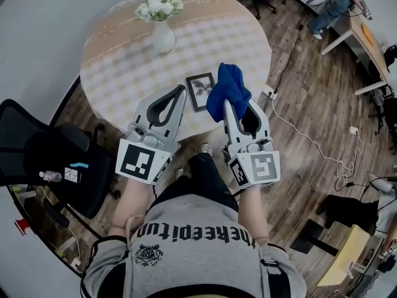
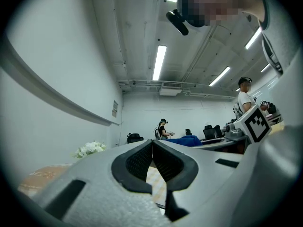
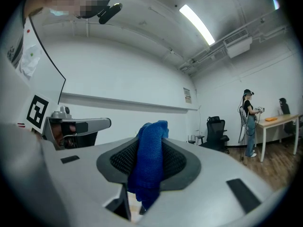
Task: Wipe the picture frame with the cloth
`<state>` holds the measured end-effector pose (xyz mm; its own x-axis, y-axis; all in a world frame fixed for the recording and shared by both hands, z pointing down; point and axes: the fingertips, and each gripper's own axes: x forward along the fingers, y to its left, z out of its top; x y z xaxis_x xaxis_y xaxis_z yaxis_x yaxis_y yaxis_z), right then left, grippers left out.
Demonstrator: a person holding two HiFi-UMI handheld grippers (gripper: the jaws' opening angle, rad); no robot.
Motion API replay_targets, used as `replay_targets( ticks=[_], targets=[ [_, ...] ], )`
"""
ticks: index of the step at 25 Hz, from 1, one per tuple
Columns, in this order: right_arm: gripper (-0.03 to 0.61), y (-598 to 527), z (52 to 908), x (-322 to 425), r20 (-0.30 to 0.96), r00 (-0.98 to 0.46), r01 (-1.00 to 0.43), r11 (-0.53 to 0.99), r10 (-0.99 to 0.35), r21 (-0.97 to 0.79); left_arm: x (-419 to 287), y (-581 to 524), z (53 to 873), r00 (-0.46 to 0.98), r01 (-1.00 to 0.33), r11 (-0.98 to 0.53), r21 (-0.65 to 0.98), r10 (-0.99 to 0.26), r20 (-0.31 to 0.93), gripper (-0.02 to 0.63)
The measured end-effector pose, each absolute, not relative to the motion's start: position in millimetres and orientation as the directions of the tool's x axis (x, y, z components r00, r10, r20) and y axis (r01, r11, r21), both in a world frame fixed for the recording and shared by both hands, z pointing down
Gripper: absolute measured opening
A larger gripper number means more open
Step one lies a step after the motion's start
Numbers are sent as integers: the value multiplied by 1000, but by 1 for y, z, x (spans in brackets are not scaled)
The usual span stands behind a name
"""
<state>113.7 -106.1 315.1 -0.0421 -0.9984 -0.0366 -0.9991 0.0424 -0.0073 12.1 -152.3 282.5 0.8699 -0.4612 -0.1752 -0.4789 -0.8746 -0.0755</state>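
The right gripper [image 1: 227, 104] pinches a bunched blue knitted cloth [image 1: 228, 87] just right of the small black picture frame [image 1: 200, 90], which lies flat on the round checked tabletop [image 1: 124, 67], likely poised for wiping. The left gripper [image 1: 182, 90], pressed together and empty, hovers just left of the frame.

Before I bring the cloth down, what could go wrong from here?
1. The picture frame lies flat and unheld on the table, toward its near side. The left gripper is shut and empty beside it, so a wipe pulled toward you may slide the frame off.
2. The cloth is a bunch pinched in the right gripper, so the hard jaw tips might scrape the frame's face.
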Motion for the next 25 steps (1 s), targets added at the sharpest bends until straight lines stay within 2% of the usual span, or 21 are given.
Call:
replay_targets(
  ticks=[7, 18, 25],
  targets=[
    [126, -149, 323, 93, 15, -85, -996, 85, -996, 5, -9, -191, 291, 849, -514, -857, -34, -503, -165, 17],
    [129, -212, 339, 99, 76, -179, -984, 180, -981, 4, -5, -240, 298, 799, -590, -807, -3, -583, -148, 17],
    [130, -246, 369, 99, 157, -252, -968, 251, -955, -22, -5, -263, 309, 756, -647, -762, 30, -646, -108, 17]
  ],
)
